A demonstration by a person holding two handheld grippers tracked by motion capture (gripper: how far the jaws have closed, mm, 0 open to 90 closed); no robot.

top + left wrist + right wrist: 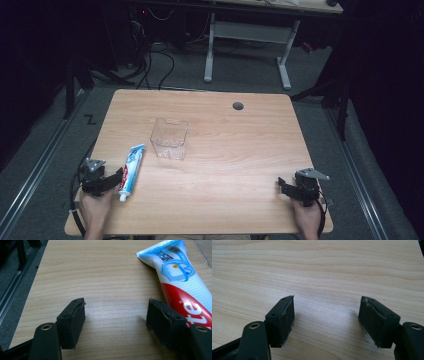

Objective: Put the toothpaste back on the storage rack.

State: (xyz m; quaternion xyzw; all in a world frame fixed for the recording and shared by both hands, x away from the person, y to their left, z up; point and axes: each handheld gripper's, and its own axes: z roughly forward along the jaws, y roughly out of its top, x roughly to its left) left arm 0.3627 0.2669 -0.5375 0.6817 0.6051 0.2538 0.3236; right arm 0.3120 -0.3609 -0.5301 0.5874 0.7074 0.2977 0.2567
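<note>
A toothpaste tube [131,171], white, blue and red, lies flat on the wooden table [240,150] near the front left, its cap toward the front edge. My left gripper [116,180] rests just left of it, open, with bare wood between its jaws. From the left gripper view, the tube [182,285] lies outside the right jaw, close beside it, and my left gripper [116,315] holds nothing. A clear plastic box [169,138] stands behind the tube. At the front right my right gripper [283,184] sits open over bare wood [327,312].
A round cable hole [238,106] sits near the table's far edge. A white desk frame [247,45] and cables stand on the floor beyond the table. Black rails run along both sides of the table.
</note>
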